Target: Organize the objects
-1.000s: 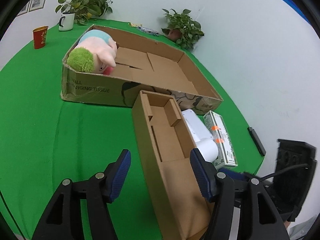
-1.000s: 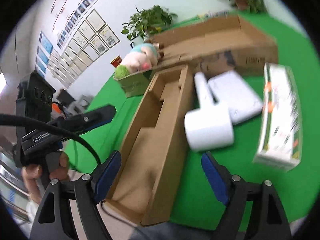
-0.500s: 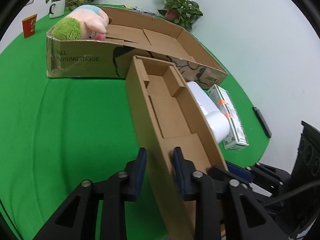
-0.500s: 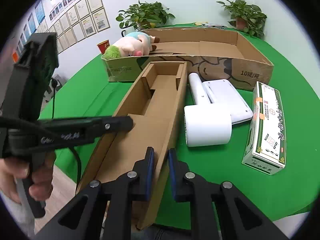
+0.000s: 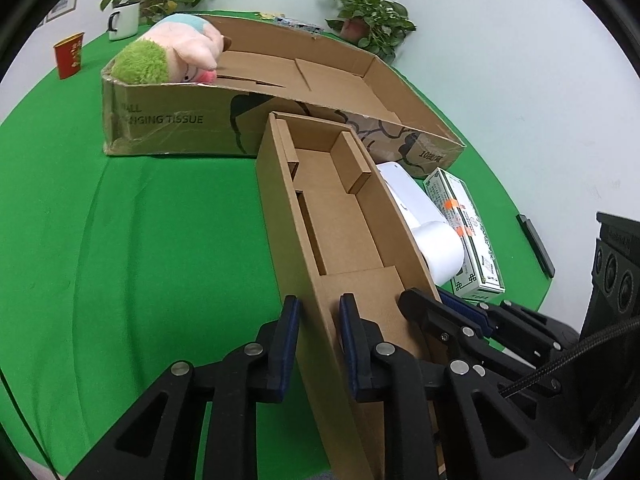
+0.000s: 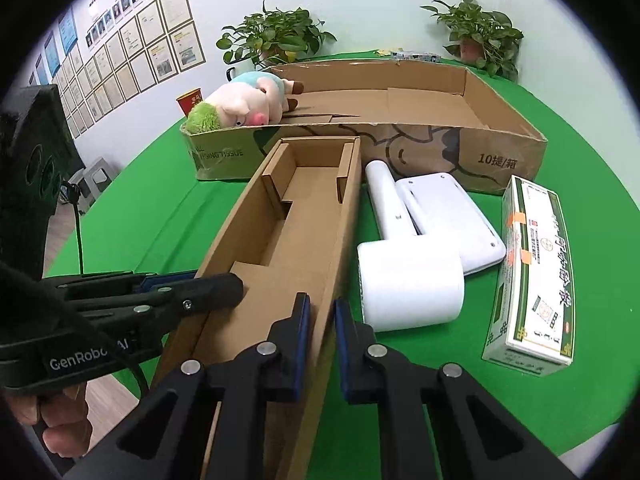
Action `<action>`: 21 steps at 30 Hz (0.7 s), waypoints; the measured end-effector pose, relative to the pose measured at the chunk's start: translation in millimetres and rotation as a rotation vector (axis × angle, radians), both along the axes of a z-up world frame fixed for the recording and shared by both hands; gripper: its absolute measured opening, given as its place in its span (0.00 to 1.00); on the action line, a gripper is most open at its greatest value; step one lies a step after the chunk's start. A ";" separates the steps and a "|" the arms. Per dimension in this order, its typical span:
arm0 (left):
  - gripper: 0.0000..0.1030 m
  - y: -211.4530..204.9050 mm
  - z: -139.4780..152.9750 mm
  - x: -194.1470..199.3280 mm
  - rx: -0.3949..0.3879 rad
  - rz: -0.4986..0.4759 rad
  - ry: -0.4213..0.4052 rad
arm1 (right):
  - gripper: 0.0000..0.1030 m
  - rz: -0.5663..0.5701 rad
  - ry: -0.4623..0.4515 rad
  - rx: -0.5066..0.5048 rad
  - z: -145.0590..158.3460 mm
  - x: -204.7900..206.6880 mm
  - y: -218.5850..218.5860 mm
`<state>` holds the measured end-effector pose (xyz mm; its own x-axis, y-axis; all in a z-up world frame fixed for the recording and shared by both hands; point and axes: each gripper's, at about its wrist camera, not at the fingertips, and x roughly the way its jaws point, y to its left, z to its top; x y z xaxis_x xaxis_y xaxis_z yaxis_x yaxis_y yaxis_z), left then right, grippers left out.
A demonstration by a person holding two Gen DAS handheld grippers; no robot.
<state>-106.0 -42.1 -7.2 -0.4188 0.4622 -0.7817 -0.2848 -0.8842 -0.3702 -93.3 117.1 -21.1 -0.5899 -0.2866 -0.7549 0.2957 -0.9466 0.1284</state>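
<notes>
Two cardboard boxes take up most of the green worktop [image 6: 168, 200]: the big open carton [image 6: 472, 148] lies across the far side, from about ten to two o'clock in the right wrist view, with a plush pig [image 6: 244, 106] resting in its ten o'clock corner. The long narrow box [image 6: 304, 224] runs from the carton's front wall back to six o'clock, its near end overhanging the worktop edge. At three o'clock, just beside its right wall, lie a white handheld device [image 6: 412, 280], a flat white pad [image 6: 448, 216] and a green-and-white carton of medicine [image 6: 536, 272]. The right claw [image 6: 320, 336] is pressed together on the narrow box's right wall; the left claw [image 5: 318, 340] straddles the left wall with its jaws closing, though a slim gap still shows at one pad. The step looks like a two-handed lift of the narrow box. Doing it well probably means waiting for both walls to be firmly pinched, then raising both ends evenly so the thin card does not twist. Open room lies at nine o'clock; the three o'clock side is crowded.
</notes>
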 end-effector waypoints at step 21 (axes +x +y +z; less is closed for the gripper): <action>0.14 2.2 119.5 -7.9 -0.013 0.045 0.337 | 0.10 -0.028 0.274 -0.085 94.3 -16.7 1.3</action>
<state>-113.9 -39.9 112.3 -0.6745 0.4282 -0.6013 -0.3498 -0.9027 -0.2505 -110.0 118.4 73.2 -0.7771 -0.3231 -0.5401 0.3045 -0.9441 0.1265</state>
